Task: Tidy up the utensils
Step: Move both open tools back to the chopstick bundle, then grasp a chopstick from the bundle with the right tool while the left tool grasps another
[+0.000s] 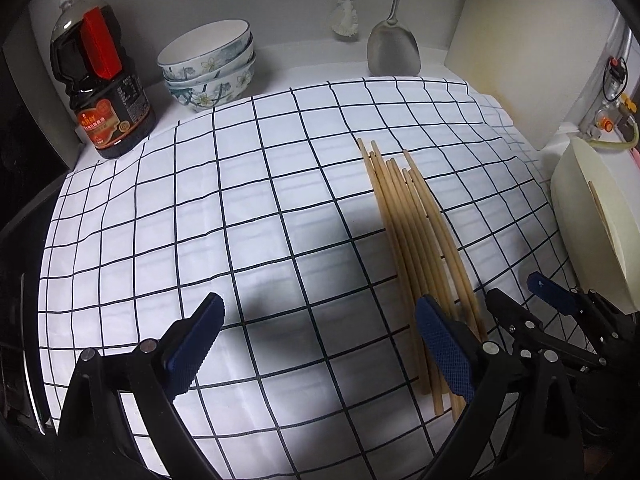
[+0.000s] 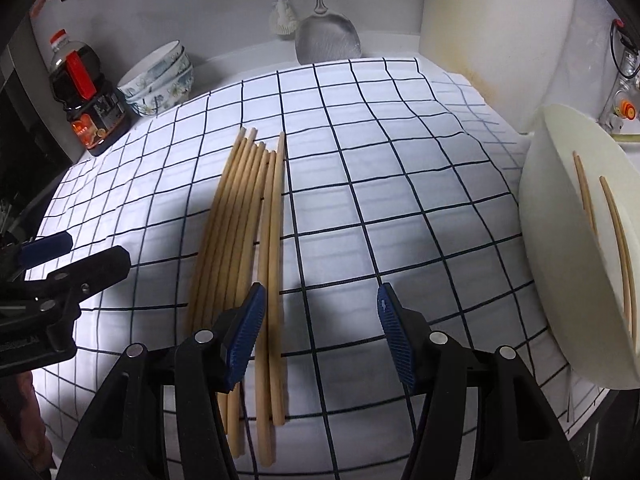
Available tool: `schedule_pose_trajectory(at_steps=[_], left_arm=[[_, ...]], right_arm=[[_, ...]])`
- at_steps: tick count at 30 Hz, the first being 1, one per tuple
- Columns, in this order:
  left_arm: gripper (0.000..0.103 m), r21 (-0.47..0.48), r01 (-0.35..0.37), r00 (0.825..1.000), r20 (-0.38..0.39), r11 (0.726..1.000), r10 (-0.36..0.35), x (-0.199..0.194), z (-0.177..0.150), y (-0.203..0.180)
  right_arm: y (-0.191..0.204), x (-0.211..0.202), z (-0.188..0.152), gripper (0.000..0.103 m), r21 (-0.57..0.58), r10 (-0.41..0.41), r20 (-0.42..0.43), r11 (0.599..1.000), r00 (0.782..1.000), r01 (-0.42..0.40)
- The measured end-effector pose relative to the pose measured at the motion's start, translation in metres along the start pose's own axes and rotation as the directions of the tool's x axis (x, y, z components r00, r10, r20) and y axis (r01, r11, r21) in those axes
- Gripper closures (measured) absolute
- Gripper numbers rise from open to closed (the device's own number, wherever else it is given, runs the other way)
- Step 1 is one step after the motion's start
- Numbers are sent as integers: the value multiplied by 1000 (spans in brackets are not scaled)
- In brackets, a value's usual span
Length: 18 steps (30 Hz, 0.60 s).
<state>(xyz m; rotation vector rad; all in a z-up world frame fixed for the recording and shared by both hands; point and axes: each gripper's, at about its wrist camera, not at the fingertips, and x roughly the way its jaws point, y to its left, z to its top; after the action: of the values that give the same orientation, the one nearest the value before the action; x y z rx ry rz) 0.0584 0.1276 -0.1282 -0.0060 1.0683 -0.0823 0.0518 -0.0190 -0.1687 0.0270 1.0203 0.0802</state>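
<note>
Left wrist view: the left gripper (image 1: 316,332) hangs over a checked cloth (image 1: 248,208) that covers most of the worktop. Its blue pads stand wide apart with only cloth between them. The right-hand pad (image 1: 444,344) sits in front of the near ends of a bundle of chopsticks (image 1: 416,232); whether it touches them cannot be told. The chopsticks lie side by side on the right half of the cloth, running from the near edge toward the back. The right gripper (image 1: 516,300) shows at the lower right, just beside the chopsticks, its jaws apart. A cream holder (image 1: 592,232) stands at the right edge of the worktop. At the back left corner stand a dark bottle (image 1: 100,80) with a red cap and a stack of bowls (image 1: 212,68). A brush (image 1: 344,16) and a metal spatula (image 1: 394,48) hang at the back wall, and a pale board (image 1: 532,52) leans at the back right.

Right wrist view: the right gripper (image 2: 320,328) has its jaws wide apart, holding nothing. Its left-hand pad (image 2: 244,336) is over the near part of the chopsticks (image 2: 248,232), and the two rightmost sticks run into the gap between the pads. The left gripper (image 2: 76,256) shows at the left edge, open, to the left of the bundle. The holder (image 2: 560,240) at the right edge has two chopsticks (image 2: 616,240) in it.
</note>
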Motion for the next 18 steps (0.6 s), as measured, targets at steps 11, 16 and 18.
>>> schedule_pose_trajectory(at_steps=[11, 16, 18], left_arm=[[9, -19, -1, 1000, -13, 1000, 1, 10, -3, 5], [9, -23, -1, 1000, -16, 1000, 1, 13, -3, 4], [9, -23, -1, 1000, -16, 1000, 1, 13, -3, 3]], right_arm=[[9, 10, -5, 48, -61, -39, -10, 997, 999, 39], [12, 14, -3, 48, -97, -56, -21, 994, 998, 53], [14, 16, -2, 48, -105, -56, -19, 993, 998, 54]])
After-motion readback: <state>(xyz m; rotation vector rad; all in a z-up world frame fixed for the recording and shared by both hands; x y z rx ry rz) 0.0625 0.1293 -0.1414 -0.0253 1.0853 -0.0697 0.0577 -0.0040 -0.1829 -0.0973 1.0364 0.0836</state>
